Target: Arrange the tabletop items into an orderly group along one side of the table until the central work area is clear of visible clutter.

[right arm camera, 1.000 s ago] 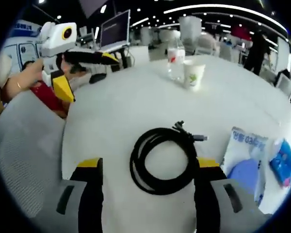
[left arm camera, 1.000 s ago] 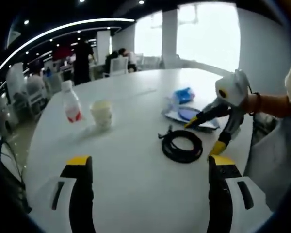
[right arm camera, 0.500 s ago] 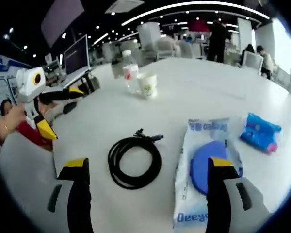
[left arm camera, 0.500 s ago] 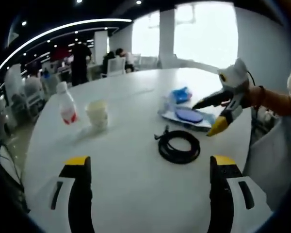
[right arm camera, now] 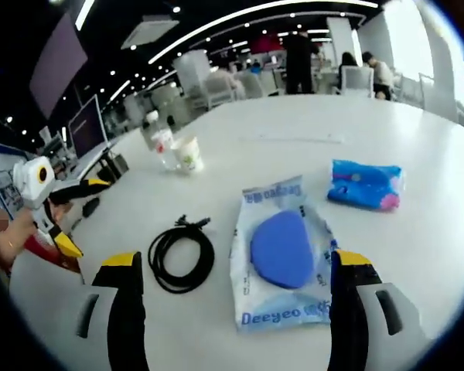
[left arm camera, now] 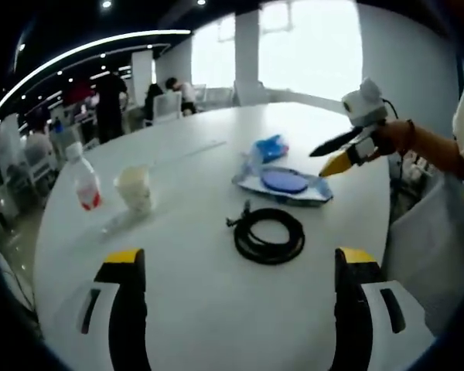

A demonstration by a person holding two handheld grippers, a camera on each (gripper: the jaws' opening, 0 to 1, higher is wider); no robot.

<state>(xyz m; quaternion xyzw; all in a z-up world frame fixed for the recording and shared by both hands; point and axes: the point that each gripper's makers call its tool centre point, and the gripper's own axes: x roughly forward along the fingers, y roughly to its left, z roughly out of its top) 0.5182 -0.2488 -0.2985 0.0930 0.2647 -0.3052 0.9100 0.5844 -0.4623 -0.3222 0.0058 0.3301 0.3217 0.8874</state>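
Right gripper view: right tool [right arm camera: 232,290] gapes empty above the clear packet [right arm camera: 282,259]; left tool [left arm camera: 236,290] open; bottle [right arm camera: 161,143] label unreadable.

On the table [right arm camera: 294,124], in the right gripper view, the cable [right arm camera: 182,254] lies left of the pouch [right arm camera: 282,259], and the packet [right arm camera: 364,185] lies beyond the pouch to the right. The cup [right arm camera: 189,154] stands far back on the left, just beside the bottle [right arm camera: 162,142]. The left claw [right arm camera: 66,215] hangs off the table's left edge.
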